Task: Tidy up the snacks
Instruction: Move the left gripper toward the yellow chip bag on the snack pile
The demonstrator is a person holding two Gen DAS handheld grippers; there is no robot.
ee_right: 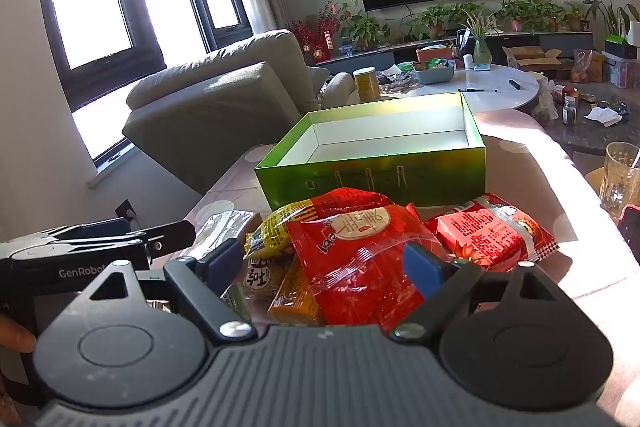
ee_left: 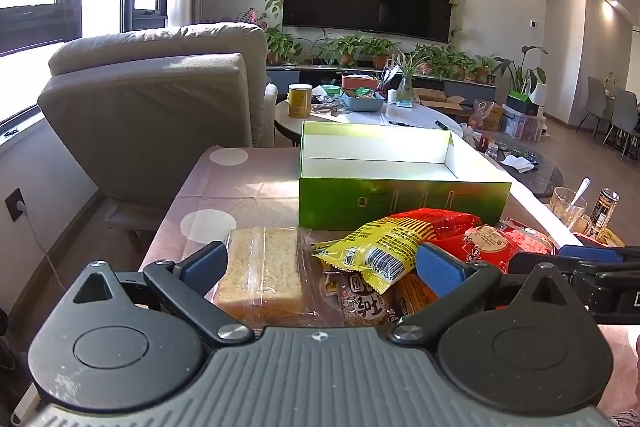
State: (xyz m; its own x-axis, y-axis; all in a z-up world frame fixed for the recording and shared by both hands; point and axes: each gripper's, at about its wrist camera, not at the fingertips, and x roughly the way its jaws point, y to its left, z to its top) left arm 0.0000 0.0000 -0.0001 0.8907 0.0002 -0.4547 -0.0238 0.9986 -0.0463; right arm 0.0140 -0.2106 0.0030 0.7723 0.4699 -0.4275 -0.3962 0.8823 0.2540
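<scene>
A pile of snack packets lies on the pink table in front of an empty green box (ee_left: 404, 195) (ee_right: 372, 171). In the left wrist view my left gripper (ee_left: 320, 263) is open over the pile, its fingers either side of a clear-bagged cracker block (ee_left: 260, 271) and a yellow packet (ee_left: 380, 247). In the right wrist view my right gripper (ee_right: 324, 263) is open around a red packet (ee_right: 360, 259). A second red packet (ee_right: 492, 235) lies to its right, and a yellow packet (ee_right: 276, 227) and an orange one (ee_right: 296, 299) to its left.
A glass with a spoon (ee_left: 568, 207) and a can (ee_left: 604, 207) stand at the table's right edge. A grey armchair (ee_left: 160, 107) stands left of the table. A white coffee table (ee_right: 480, 87) with clutter is behind the box.
</scene>
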